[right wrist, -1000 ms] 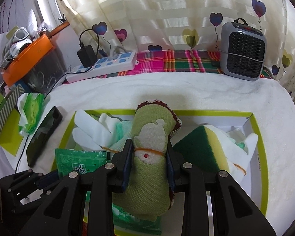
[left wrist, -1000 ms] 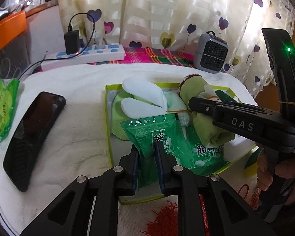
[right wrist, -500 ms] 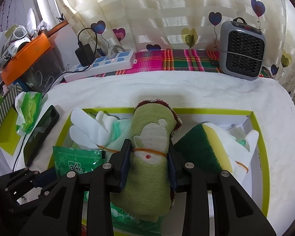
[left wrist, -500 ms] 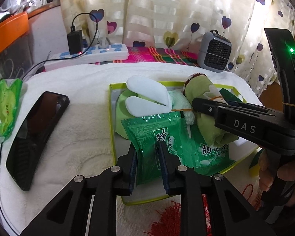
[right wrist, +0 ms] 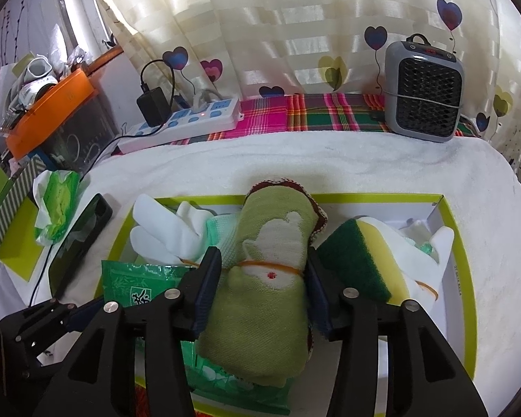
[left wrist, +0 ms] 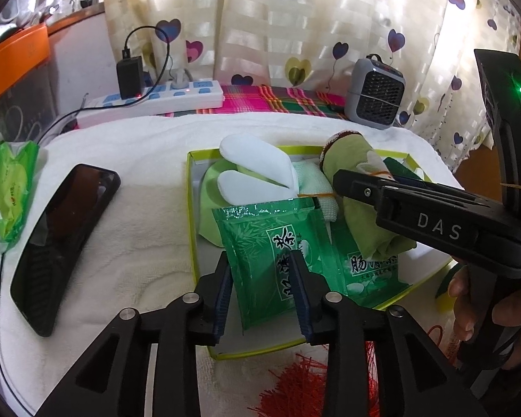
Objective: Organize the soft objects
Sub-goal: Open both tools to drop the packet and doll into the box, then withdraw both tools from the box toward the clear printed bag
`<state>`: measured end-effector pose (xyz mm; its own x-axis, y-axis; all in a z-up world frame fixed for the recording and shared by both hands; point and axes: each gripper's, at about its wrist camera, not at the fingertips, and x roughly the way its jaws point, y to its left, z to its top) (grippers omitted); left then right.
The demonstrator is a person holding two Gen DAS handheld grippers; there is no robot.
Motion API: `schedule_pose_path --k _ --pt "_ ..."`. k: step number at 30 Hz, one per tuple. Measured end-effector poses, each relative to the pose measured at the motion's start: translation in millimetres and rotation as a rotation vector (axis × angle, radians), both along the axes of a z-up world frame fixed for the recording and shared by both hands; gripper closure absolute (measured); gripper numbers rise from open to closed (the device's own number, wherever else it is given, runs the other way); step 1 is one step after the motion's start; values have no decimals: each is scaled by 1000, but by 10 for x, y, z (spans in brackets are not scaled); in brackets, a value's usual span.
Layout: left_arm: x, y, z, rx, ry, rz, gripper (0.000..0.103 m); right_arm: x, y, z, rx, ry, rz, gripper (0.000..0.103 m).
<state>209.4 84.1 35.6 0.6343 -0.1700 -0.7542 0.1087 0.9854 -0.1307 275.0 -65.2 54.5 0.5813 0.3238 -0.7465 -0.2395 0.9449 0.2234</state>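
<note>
A shallow box with a yellow-green rim (left wrist: 190,208) (right wrist: 462,278) lies on the white towel. It holds white gloves (left wrist: 253,173) (right wrist: 156,232), a rolled green cloth (left wrist: 361,187) (right wrist: 271,271), a green-and-yellow sponge (right wrist: 361,260) and green tissue packs (left wrist: 271,253). My left gripper (left wrist: 262,295) has opened around the near tissue pack (right wrist: 135,278), which lies in the box's front left. My right gripper (right wrist: 264,299) is shut on the rolled green cloth in the middle of the box.
A black phone (left wrist: 62,239) and a green wipes packet (left wrist: 10,194) lie left of the box. A power strip (left wrist: 149,102) and a small grey heater (right wrist: 423,93) stand at the back by the curtain. Red strands (left wrist: 309,382) lie at the front.
My left gripper's jaws have spread apart, letting go of the tissue pack in the box. My right gripper has kept its hold on the rolled cloth, barely moving.
</note>
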Motion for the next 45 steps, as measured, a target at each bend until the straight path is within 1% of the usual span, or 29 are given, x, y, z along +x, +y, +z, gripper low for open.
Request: schedule_pose_path --k 8,10,25,36,45 --pt "-35 -23 36 6 -8 1 63 -70 -14 57 12 -22 -12 51" --pt "-56 -16 53 9 -12 11 56 -89 -20 67 10 -25 -16 51" --pt "-255 -28 187 16 -35 17 55 -318 -86 190 22 -56 -28 51" --pt "-482 -89 300 17 -63 4 54 -524 -196 255 33 -67 -42 51" --pt "-684 -110 299 28 -70 4 54 -749 -315 264 47 -74 -52 51"
